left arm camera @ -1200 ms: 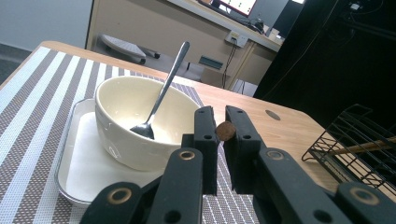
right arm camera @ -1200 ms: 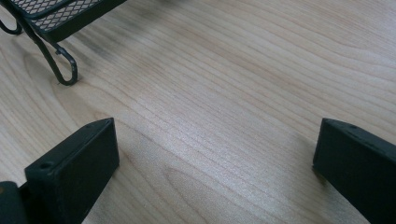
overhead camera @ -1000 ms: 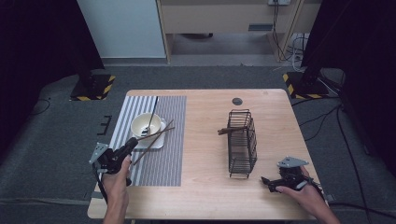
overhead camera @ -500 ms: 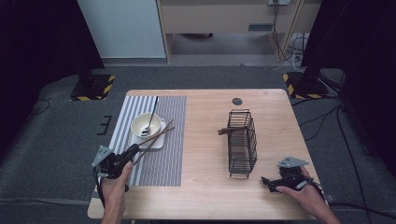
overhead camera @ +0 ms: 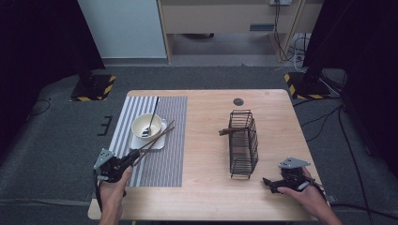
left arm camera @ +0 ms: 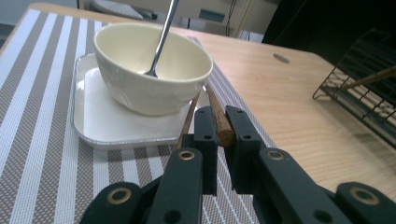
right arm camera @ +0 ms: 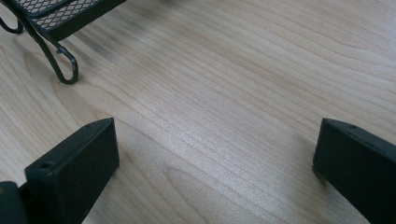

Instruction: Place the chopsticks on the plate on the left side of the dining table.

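My left gripper [overhead camera: 134,154] sits over the striped placemat [overhead camera: 164,159], shut on the near end of brown wooden chopsticks [overhead camera: 157,138]. They slant up to the right past a cream bowl [overhead camera: 146,127]. In the left gripper view the jaws [left arm camera: 220,122] pinch a chopstick [left arm camera: 217,116] just in front of the bowl [left arm camera: 149,70]. The bowl holds a metal spoon [left arm camera: 163,37] and stands on a white square plate [left arm camera: 112,122]. My right gripper [overhead camera: 268,182] rests on the bare wood at the front right, open, with nothing between its fingers [right arm camera: 77,163].
A black wire basket [overhead camera: 243,143] lies on the table's right half with a wooden stick [overhead camera: 227,131] poking out to the left; its foot [right arm camera: 58,60] is just ahead of my right gripper. A dark round spot [overhead camera: 238,101] marks the far tabletop.
Almost nothing: the left hand has shifted very slightly while keeping its hold on the chopsticks. The right hand has stayed still.
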Tool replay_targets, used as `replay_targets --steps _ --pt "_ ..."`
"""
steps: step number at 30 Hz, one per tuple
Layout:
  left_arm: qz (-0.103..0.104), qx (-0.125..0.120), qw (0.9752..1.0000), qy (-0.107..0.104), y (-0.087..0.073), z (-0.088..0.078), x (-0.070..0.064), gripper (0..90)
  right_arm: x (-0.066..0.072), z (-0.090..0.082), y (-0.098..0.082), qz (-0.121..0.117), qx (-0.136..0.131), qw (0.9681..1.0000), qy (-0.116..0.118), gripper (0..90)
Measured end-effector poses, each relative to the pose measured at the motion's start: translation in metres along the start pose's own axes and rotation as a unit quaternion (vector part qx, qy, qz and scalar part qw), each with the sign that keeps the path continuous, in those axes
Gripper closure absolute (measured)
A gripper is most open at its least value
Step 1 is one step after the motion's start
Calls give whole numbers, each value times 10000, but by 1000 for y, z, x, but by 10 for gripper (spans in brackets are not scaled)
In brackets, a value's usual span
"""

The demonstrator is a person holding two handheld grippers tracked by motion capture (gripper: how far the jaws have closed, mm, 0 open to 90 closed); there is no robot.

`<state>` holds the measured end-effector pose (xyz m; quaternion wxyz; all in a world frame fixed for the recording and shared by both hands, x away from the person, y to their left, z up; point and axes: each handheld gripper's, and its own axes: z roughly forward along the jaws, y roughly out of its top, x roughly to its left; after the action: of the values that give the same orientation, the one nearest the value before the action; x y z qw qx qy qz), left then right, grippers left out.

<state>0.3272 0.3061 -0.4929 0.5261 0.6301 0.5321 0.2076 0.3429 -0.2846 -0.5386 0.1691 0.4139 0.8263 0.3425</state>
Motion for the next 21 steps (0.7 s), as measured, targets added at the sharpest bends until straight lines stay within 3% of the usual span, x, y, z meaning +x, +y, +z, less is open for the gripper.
replay_targets --steps 6,9,21 --pt "-21 195 9998 -32 -3 3 2 832 0 0 0 18 11 10000 15 2" --pt "-27 430 9991 -2 -6 6 2 832 0 0 0 12 8 10000 24 2" --pt "-62 777 9970 27 -11 11 5 832 0 -1 -1 -15 -4 10000 28 2"
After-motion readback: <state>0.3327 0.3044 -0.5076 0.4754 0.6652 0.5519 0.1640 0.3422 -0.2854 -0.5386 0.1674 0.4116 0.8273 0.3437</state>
